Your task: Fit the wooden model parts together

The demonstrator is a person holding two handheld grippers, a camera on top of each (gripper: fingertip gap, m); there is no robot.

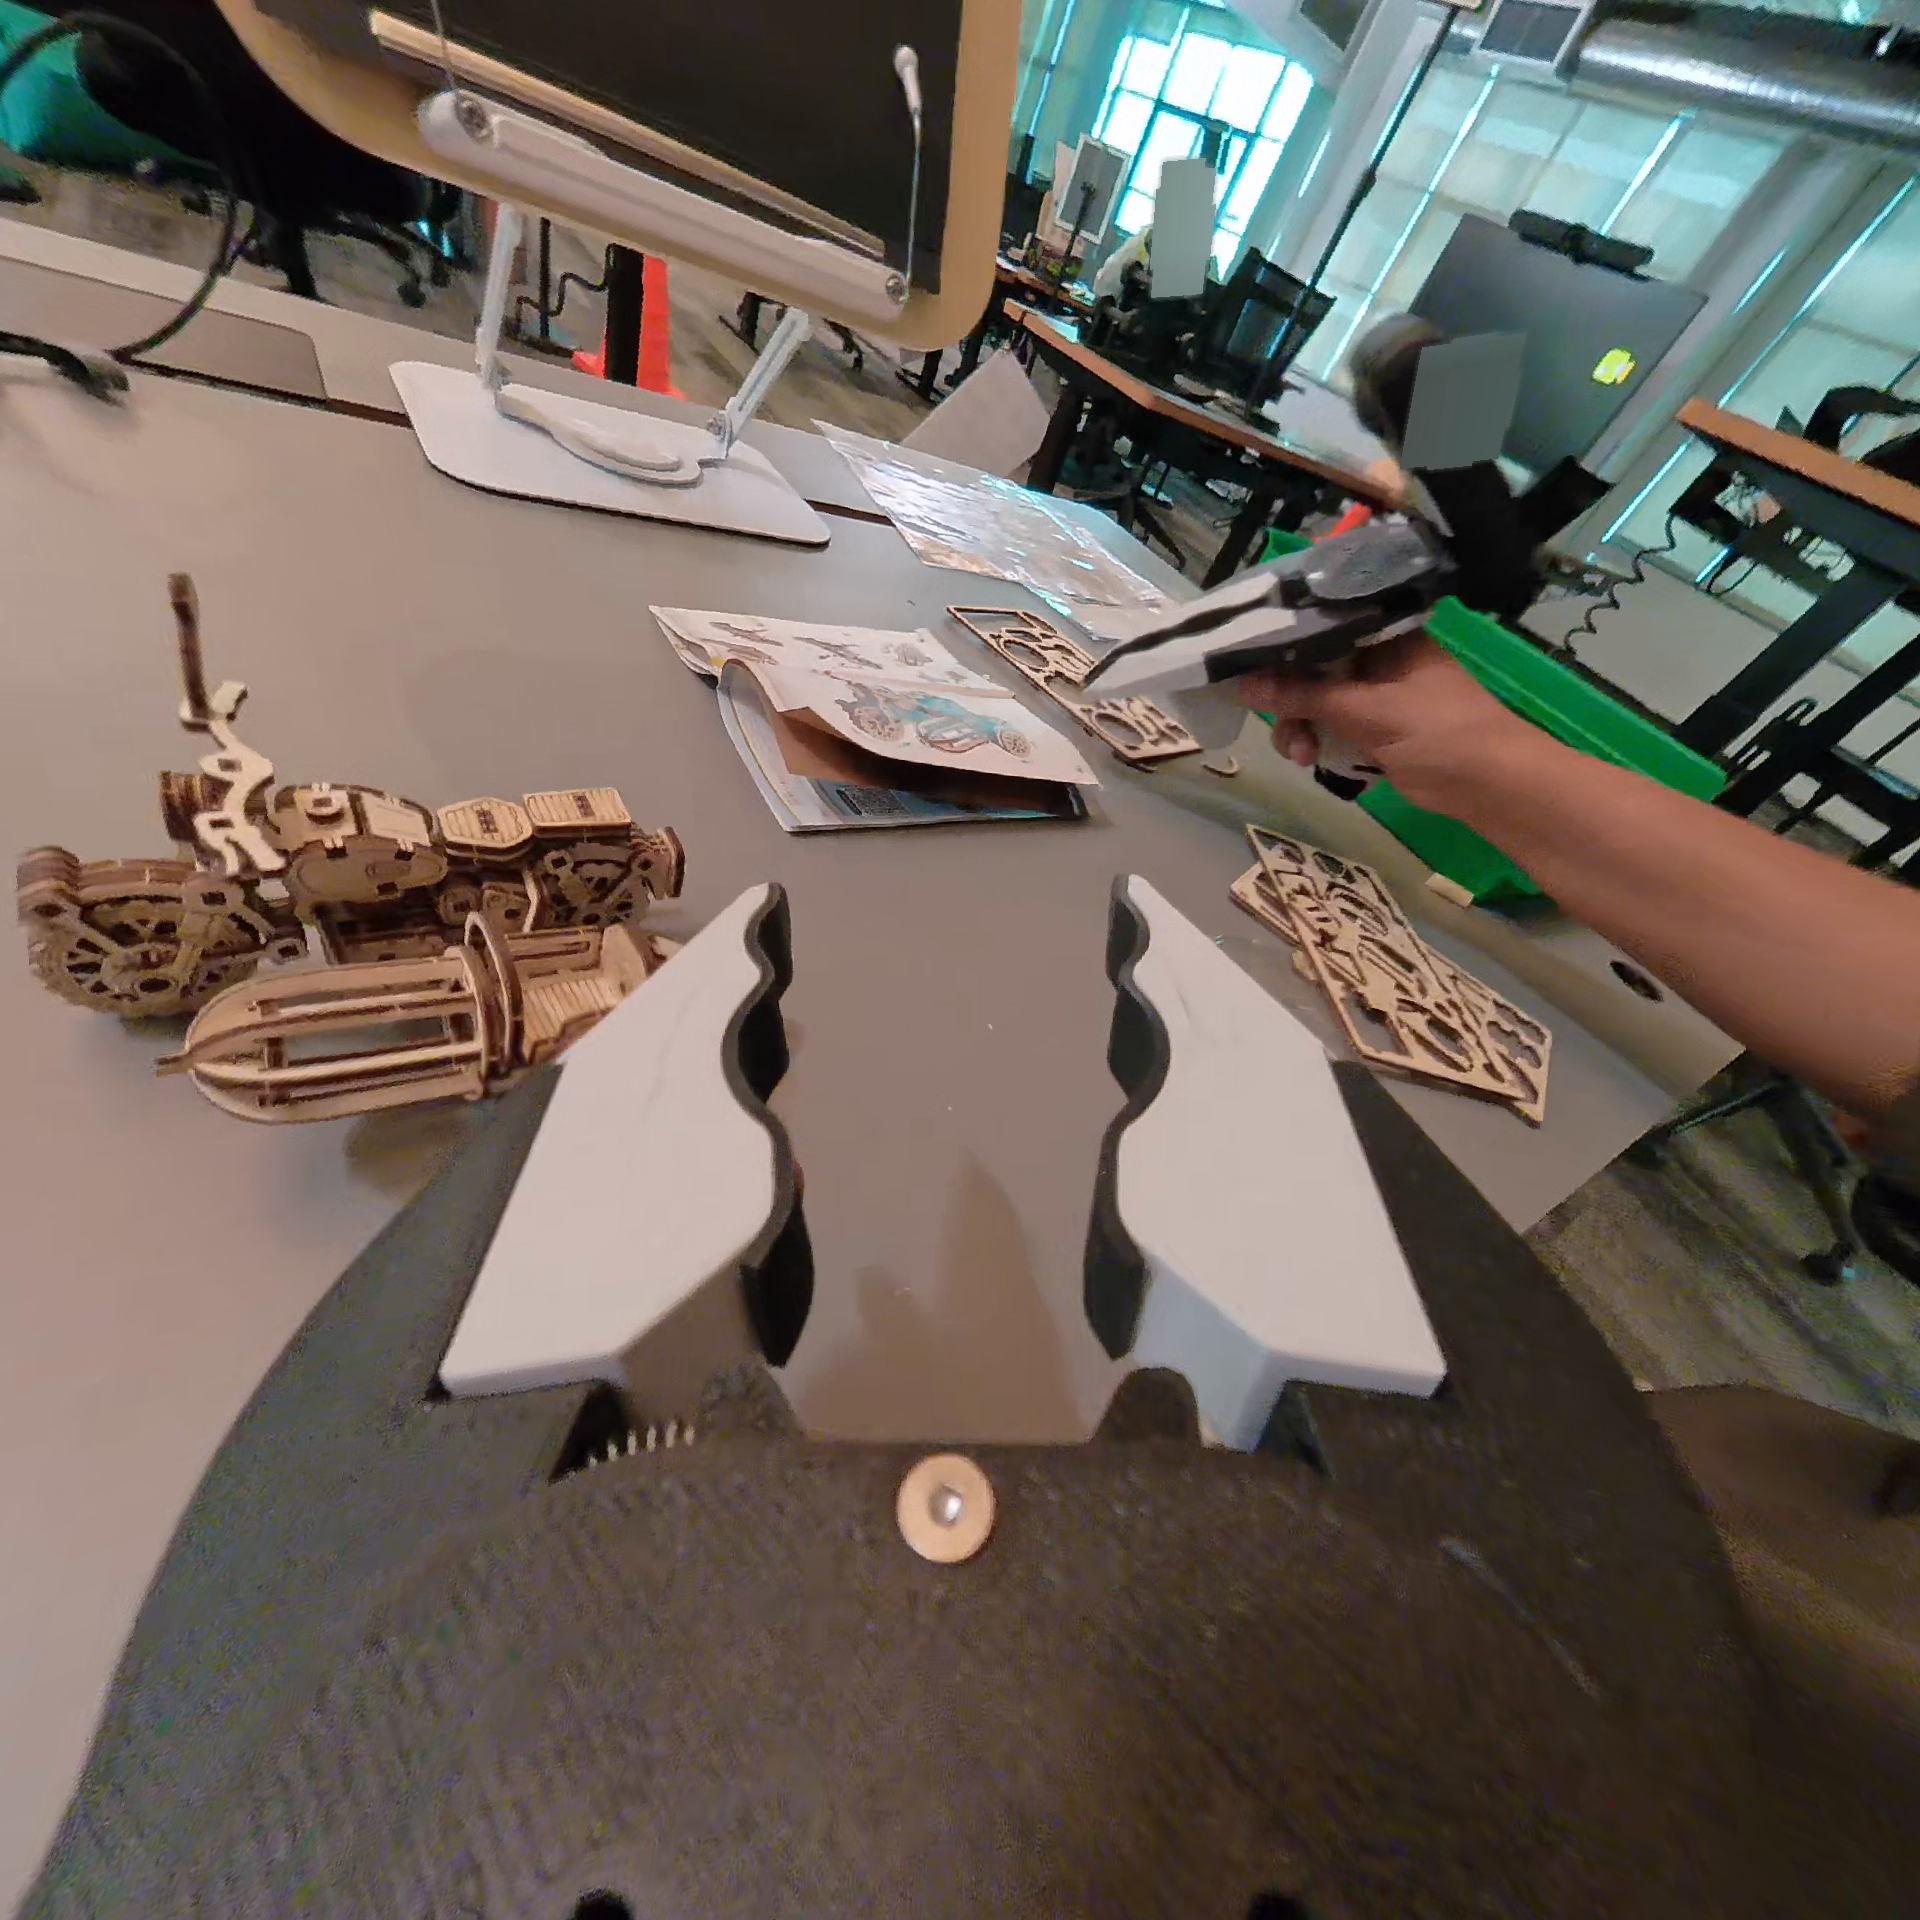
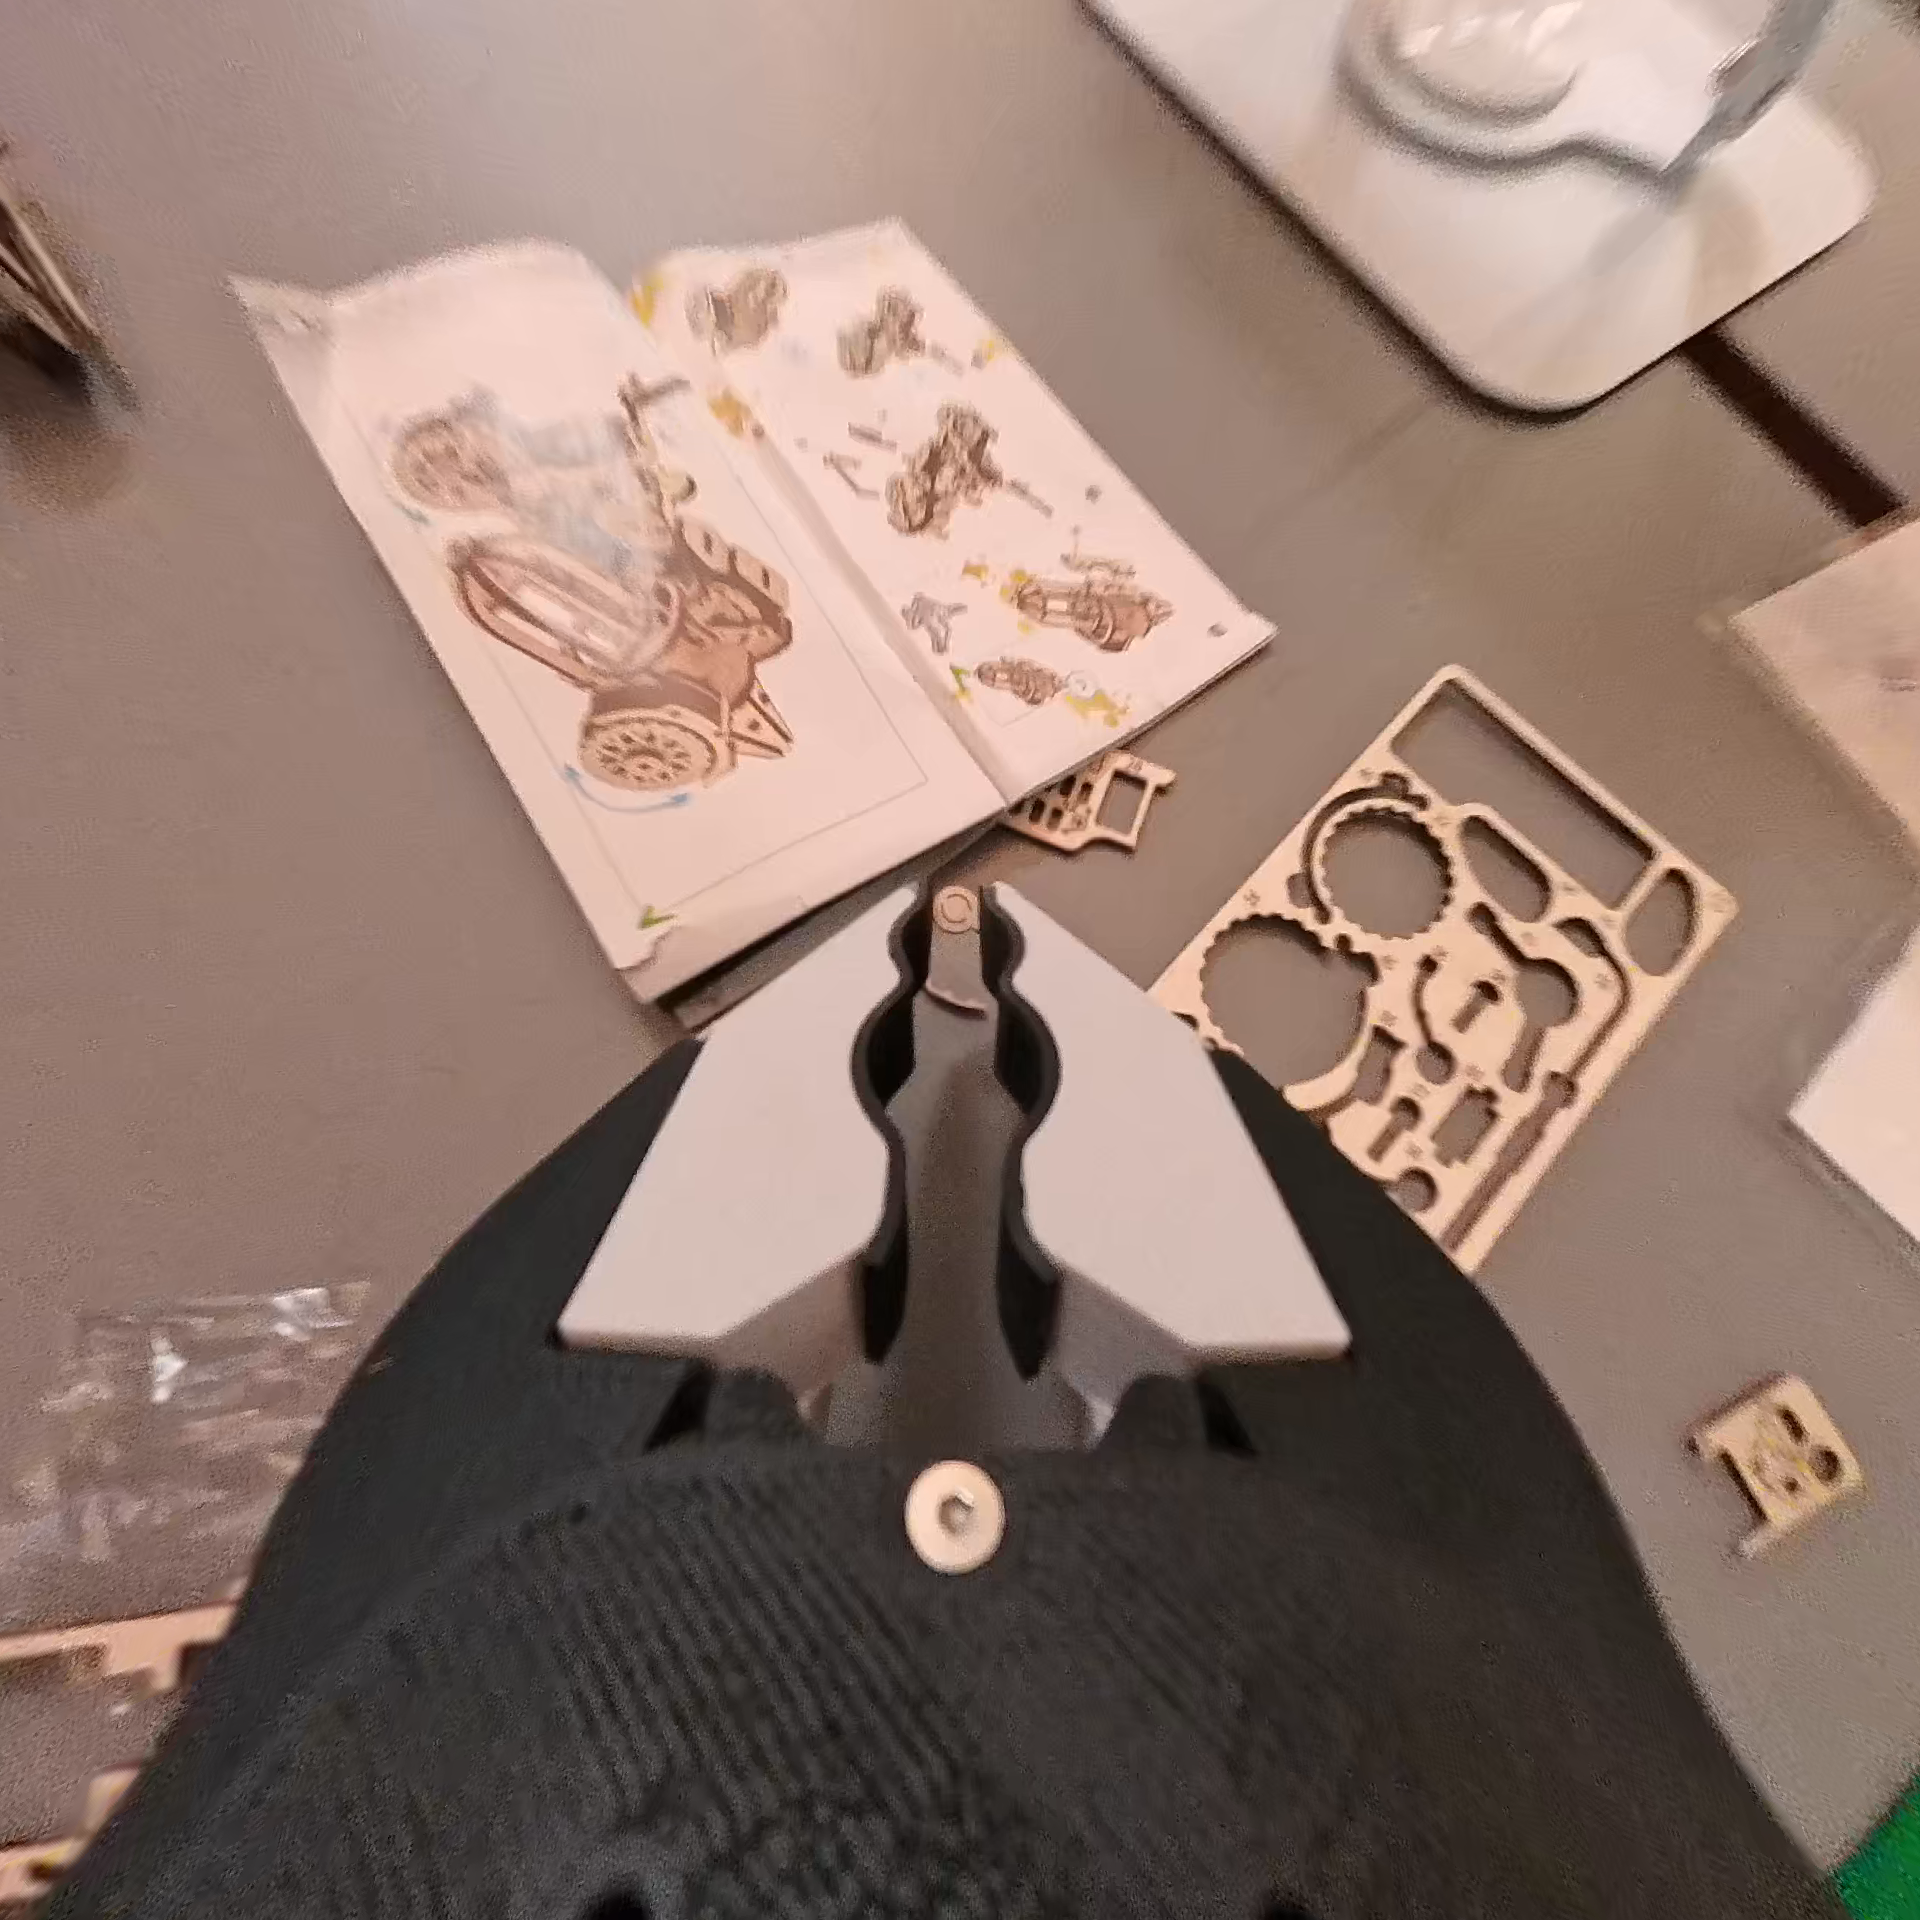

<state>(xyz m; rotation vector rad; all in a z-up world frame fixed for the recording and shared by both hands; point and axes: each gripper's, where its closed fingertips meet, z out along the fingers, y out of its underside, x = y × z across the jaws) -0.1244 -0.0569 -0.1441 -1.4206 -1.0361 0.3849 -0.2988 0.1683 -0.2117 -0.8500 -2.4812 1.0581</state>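
Your right gripper (image 2: 954, 914) is clamped on a small flat pale wooden piece (image 2: 954, 940) above the open instruction booklet (image 2: 623, 582). Left gripper (image 1: 940, 925) gapes empty beside the brown wooden motorcycle model (image 1: 343, 883). Carry the piece level; steady the model first.

Bright window daylight, fisheye edges, motion blur.

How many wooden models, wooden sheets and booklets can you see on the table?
Built wooden models: 2, the motorcycle and the sidecar
Punched wooden sheets: at least 3, the lone sheet and at least 2 in the sheet stack
Booklets: 1, the open booklet
Total: at least 6
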